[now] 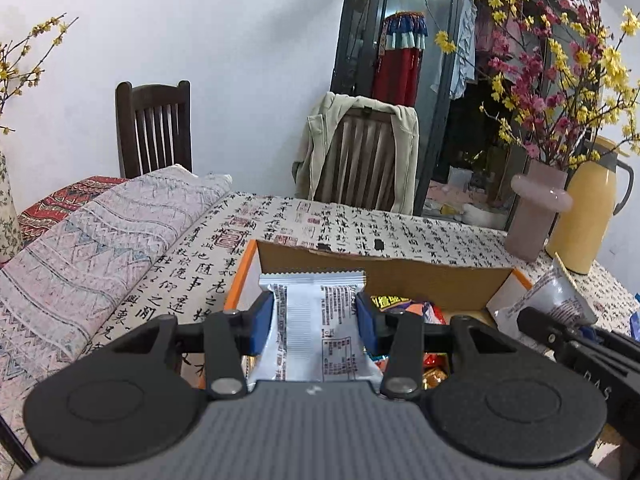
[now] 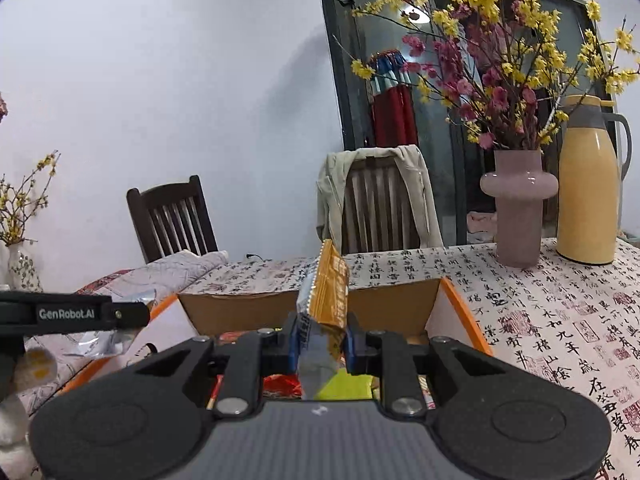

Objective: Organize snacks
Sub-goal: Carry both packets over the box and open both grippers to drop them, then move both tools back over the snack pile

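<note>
There is one cardboard box point(image 1: 384, 268) with orange edges on the table point(image 1: 440, 236), and all places here are given from this box. Two snack packets are held above it, one in each gripper. The left gripper point(image 1: 316, 320) is clenched on a silver packet point(image 1: 312, 320), which stands upright over the left part of the box, its blue pads pressing both sides. The right gripper point(image 2: 320, 344) is closed on an orange and silver packet point(image 2: 326, 296), which stands upright and leans a little over the middle of the box. Inside the box lie several colourful snacks point(image 1: 416, 308); I cannot count them exactly. Both grippers point forward and slightly down toward the far wall of the box. Behind the box stand two wooden chairs point(image 2: 172, 216), and one carries a beige jacket point(image 2: 332, 192). To the right behind the box are one pink vase point(image 2: 518, 204) with flowers and one yellow thermos point(image 2: 588, 184).
</note>
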Demonstrator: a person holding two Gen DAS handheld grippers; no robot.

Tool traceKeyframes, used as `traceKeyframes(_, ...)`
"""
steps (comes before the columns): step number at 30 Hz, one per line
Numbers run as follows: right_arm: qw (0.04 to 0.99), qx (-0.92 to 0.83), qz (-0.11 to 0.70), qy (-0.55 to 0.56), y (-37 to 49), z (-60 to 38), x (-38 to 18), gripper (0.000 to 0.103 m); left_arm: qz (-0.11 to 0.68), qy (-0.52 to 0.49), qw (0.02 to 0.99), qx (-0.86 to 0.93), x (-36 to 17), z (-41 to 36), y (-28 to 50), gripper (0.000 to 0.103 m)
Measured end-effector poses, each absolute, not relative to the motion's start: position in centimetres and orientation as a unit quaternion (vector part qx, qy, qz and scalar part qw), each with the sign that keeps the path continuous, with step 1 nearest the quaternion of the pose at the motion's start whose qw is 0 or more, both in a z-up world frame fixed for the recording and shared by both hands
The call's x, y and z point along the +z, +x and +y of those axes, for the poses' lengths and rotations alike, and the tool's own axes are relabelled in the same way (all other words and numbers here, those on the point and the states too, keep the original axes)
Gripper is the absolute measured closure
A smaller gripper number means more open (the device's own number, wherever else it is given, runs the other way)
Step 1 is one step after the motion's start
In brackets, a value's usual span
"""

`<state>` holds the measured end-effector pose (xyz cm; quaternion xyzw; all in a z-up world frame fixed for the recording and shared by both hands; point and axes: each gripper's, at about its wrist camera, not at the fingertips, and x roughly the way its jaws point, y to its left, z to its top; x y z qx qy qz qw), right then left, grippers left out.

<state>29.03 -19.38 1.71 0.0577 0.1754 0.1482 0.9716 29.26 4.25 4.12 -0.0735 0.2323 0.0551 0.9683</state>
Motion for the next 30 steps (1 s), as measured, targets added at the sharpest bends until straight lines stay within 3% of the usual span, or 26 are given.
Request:
traceKeyframes(4, 0.97, 0.146, 0.186, 0.05, 29.2, -19.1, 1.4, 0.081, 0.23, -0.076, 0.969, 0.055, 4.1, 4.2, 29.0, 0.056)
traceKeyframes(6, 0.971, 0.142, 0.187, 0.046, 29.1, -19.1, 1.3, 0.079, 0.222, -0.079, 0.97, 0.053, 4.3, 4.2, 28.6, 0.048)
traceKeyframes(8, 0.973, 0.132, 0.185, 0.047, 29.0, -19.4, 1.5, 0.059, 0.209, -0.081, 0.973, 0.055, 4.6, 4.3, 28.0, 0.028)
traceKeyframes(10, 0.976, 0.119, 0.177, 0.053, 28.8, -19.8, 1.7, 0.014, 0.196, -0.084, 0.975, 0.064, 4.9, 4.3, 27.4, 0.005)
traceKeyframes(12, 0.979, 0.104, 0.164, 0.06, 28.3, -20.4, 1.9, 0.0, 0.183, -0.091, 0.976, 0.069, 5.3, 4.4, 26.8, 0.0)
traceKeyframes(30, 0.982, 0.122, 0.132, 0.052, 23.1, -21.2, 5.4, 0.0, 0.147, -0.096, 0.982, 0.074, 9.0, 4.8, 20.7, 0.0)
